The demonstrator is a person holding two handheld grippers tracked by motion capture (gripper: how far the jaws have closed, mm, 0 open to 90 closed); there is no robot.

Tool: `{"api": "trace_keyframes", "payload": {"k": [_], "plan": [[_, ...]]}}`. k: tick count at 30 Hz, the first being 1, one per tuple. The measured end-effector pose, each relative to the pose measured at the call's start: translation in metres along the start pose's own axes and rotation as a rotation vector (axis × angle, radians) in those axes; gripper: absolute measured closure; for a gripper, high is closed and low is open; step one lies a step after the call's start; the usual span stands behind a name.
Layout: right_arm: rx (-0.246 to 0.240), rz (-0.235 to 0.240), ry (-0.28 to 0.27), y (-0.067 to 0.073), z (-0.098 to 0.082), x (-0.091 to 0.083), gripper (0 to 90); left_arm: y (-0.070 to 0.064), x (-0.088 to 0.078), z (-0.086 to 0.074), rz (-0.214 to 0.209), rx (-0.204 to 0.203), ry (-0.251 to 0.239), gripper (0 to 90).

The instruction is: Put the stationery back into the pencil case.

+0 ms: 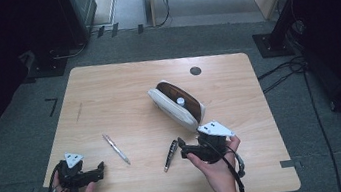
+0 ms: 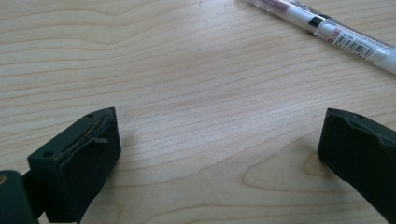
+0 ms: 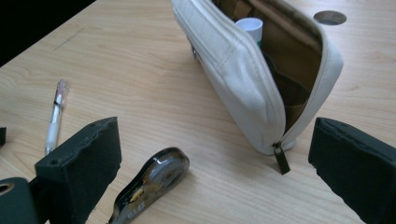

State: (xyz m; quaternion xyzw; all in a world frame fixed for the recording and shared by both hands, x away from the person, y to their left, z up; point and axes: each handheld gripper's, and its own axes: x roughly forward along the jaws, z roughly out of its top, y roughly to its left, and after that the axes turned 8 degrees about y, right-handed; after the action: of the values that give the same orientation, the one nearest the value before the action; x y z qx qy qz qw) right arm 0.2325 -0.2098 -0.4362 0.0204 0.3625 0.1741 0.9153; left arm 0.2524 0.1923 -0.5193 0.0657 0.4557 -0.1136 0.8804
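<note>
Your right claw (image 1: 184, 147) is spread wide, nothing between the jaws. In the right gripper view the correction tape dispenser (image 3: 152, 184) lies flat on the table (image 1: 122, 90), just ahead of that claw's left jaw and inside the gap line, not pressed by either pad. In the high view the same dispenser (image 1: 171, 155) sits just beside the claw tip, on its left, touching or nearly so; cannot tell which.

The white pencil case (image 1: 177, 104) stands on its long edge ahead of your right claw, near it, zip open, mouth facing up. A white cap (image 3: 249, 25) pokes up inside it. In the right gripper view the zipper pull (image 3: 281, 160) hangs at the case's near end, close ahead of the right jaw.

Your left claw (image 1: 99, 169) is also released, jaws wide apart and low over bare wood, holding nothing. The white pen (image 1: 116, 148) lies ahead of it and to its right, near but apart; in the left gripper view the pen (image 2: 327, 30) crosses the upper right corner, well beyond the jaw tips.
</note>
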Motion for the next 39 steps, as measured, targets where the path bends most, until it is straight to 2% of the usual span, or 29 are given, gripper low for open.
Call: {"api": "trace_keyframes", "payload": {"k": [9,17,28,39], "plan": [[0.008,0.009,0.036,0.007,-0.014,0.01,0.0,0.0,0.0,0.0,0.0,0.0,0.0,0.0],[0.014,0.039,0.072,0.017,-0.026,0.022,0.0,0.0,0.0,0.0,0.0,0.0,0.0,0.0],[0.024,0.072,0.09,0.031,-0.035,0.032,0.0,0.0,0.0,0.0,-0.001,0.0,0.0,0.0],[0.018,0.077,0.122,0.04,-0.044,0.046,0.2,0.0,0.0,0.0,-0.002,0.003,0.0,0.0]]}}
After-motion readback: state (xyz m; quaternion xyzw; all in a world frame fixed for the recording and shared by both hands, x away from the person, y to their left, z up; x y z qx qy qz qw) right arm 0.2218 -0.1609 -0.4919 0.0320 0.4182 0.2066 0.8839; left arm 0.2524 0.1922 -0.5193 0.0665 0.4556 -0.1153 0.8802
